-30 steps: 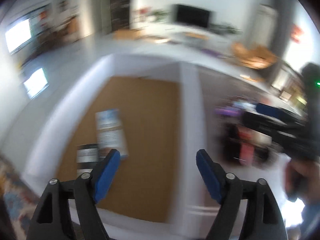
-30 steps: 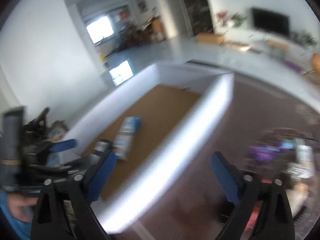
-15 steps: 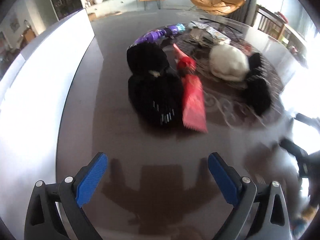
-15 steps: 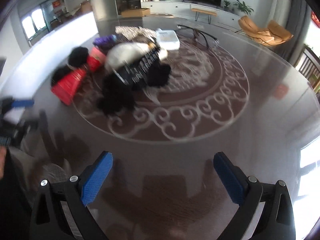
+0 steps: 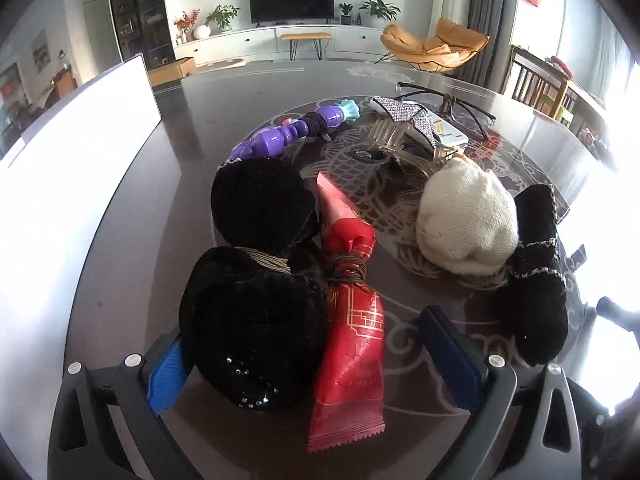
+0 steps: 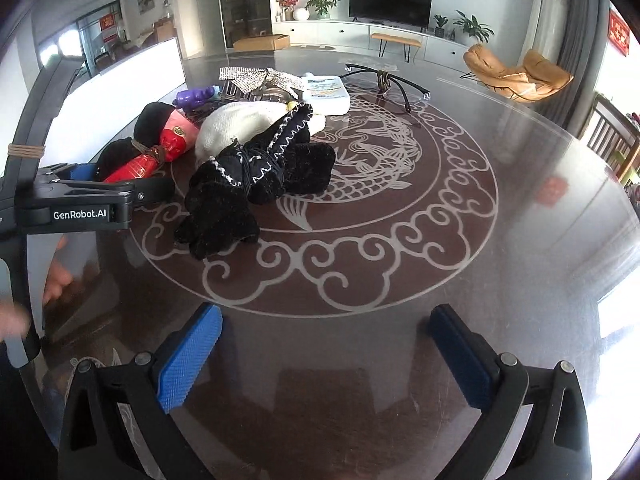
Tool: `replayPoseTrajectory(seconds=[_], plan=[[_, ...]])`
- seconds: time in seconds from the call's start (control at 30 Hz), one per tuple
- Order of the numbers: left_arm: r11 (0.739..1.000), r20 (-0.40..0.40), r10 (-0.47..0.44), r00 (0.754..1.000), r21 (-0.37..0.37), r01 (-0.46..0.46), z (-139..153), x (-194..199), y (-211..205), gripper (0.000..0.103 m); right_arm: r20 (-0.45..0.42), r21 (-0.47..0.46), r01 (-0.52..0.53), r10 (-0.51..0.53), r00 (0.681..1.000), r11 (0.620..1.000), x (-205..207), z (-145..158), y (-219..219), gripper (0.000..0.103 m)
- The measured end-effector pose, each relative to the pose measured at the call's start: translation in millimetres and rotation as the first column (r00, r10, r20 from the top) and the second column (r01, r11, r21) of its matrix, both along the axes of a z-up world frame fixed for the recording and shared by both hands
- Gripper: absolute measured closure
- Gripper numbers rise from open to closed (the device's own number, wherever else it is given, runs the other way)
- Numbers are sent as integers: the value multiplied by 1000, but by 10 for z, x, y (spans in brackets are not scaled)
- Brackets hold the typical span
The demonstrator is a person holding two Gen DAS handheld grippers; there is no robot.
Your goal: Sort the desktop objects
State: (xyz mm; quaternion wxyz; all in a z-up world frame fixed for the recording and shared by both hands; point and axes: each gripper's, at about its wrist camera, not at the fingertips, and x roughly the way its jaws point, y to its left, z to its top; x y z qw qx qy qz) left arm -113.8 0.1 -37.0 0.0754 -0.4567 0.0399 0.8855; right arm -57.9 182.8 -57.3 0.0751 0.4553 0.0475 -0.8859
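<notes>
We held the right hand-held gripper (image 6: 326,354) open above the bare tabletop (image 6: 500,240), short of the black plush (image 6: 256,176).

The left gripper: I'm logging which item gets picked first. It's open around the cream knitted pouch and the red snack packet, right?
Not quite. The left wrist view shows the left gripper open around the black velvet bow and the red snack packet. The cream knitted pouch lies further off to the right, outside the jaws.
</notes>
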Motion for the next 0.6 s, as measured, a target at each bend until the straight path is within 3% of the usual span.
replayPoseTrajectory(seconds=[0.6], plan=[[1000,0,0,1000,0,0,-10,7,6,0,0,0,1,-1,1000,1000,3,2,-3,0]])
